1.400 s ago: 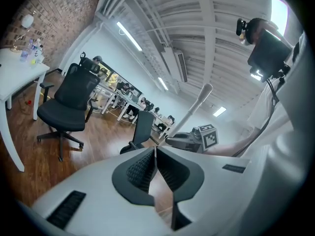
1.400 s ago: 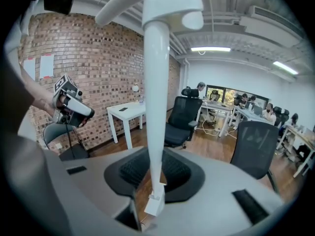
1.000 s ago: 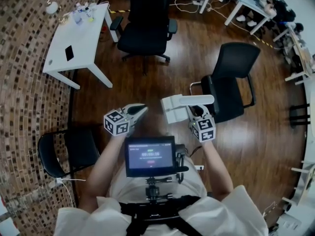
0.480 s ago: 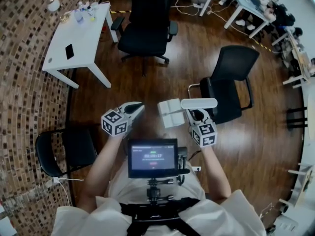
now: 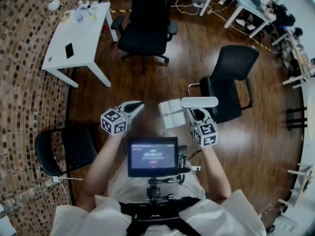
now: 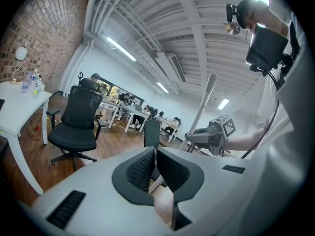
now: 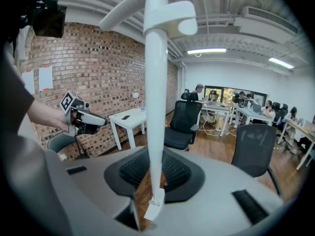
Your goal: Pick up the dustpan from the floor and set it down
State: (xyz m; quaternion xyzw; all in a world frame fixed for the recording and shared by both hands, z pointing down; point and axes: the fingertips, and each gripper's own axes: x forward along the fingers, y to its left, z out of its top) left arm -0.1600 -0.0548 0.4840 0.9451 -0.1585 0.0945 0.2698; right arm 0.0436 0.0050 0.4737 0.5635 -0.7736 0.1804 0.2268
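The white dustpan (image 5: pixel 170 113) hangs in the air in front of me, above the wooden floor. Its long handle (image 7: pixel 156 97) stands upright between the pads of my right gripper (image 7: pixel 155 173), which is shut on it. In the head view the right gripper (image 5: pixel 197 114) sits just under the handle's top end (image 5: pixel 199 102). My left gripper (image 5: pixel 133 107) hovers to the left of the pan, apart from it. Its jaws (image 6: pixel 155 168) are shut with nothing between them. From the left gripper view the handle (image 6: pixel 204 102) shows as a slanted white pole above the right gripper (image 6: pixel 211 134).
A white table (image 5: pixel 74 38) with small bottles and a phone stands far left by the brick wall. A black office chair (image 5: pixel 145 28) is ahead, another black chair (image 5: pixel 231 82) on the right, a third (image 5: pixel 64 151) near left. A screen (image 5: pixel 151 156) hangs at my chest.
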